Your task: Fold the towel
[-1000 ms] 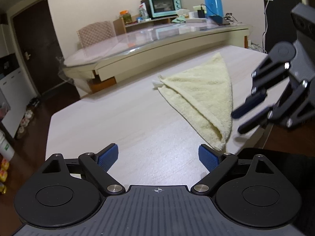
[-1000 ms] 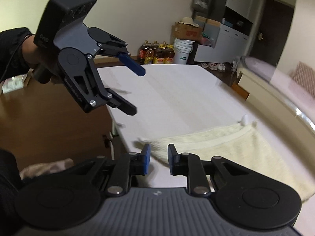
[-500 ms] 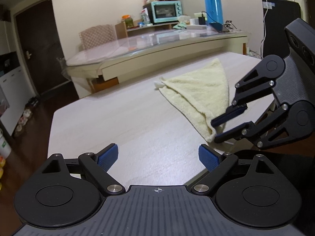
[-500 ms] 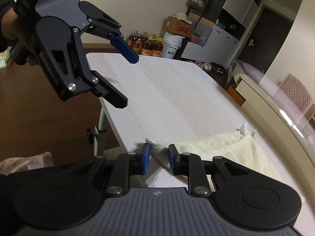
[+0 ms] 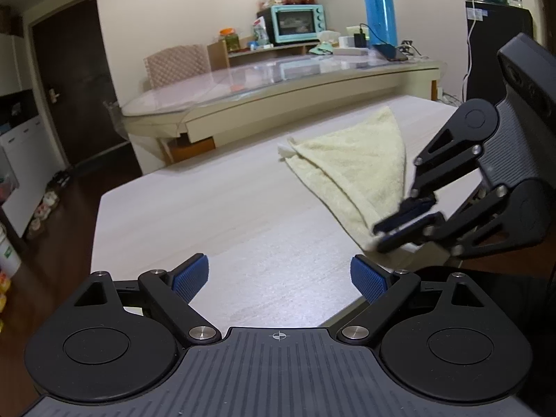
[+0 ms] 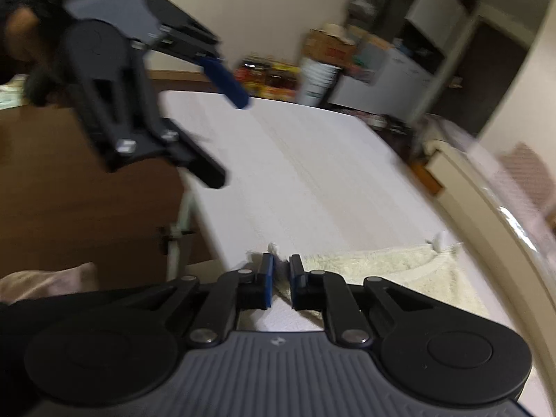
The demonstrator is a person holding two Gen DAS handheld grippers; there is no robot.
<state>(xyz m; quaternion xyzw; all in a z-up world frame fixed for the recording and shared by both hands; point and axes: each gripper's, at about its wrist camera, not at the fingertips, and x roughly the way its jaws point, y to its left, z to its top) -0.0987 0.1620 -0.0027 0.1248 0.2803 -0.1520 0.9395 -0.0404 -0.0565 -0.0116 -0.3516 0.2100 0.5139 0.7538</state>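
A pale yellow towel (image 5: 358, 163), folded into a triangle, lies on the white table (image 5: 208, 215) near its right front edge. My right gripper (image 5: 399, 222) is shut on the towel's near corner; in the right wrist view (image 6: 280, 278) the towel (image 6: 375, 264) runs off to the right between the pads. My left gripper (image 5: 279, 274) is open and empty over the table's front edge, left of the towel. It shows open in the right wrist view (image 6: 226, 132) too, which is motion-blurred.
A long beige counter (image 5: 278, 93) stands behind the table with a teal toaster oven (image 5: 295, 27) and a blue thermos (image 5: 380, 14). A black cabinet (image 5: 497, 48) is at the far right. Bottles and a white bucket (image 6: 316, 80) stand on the floor beyond the table.
My right gripper moved down to the towel's near corner and closed on it. My left gripper stayed open and held about the same place.
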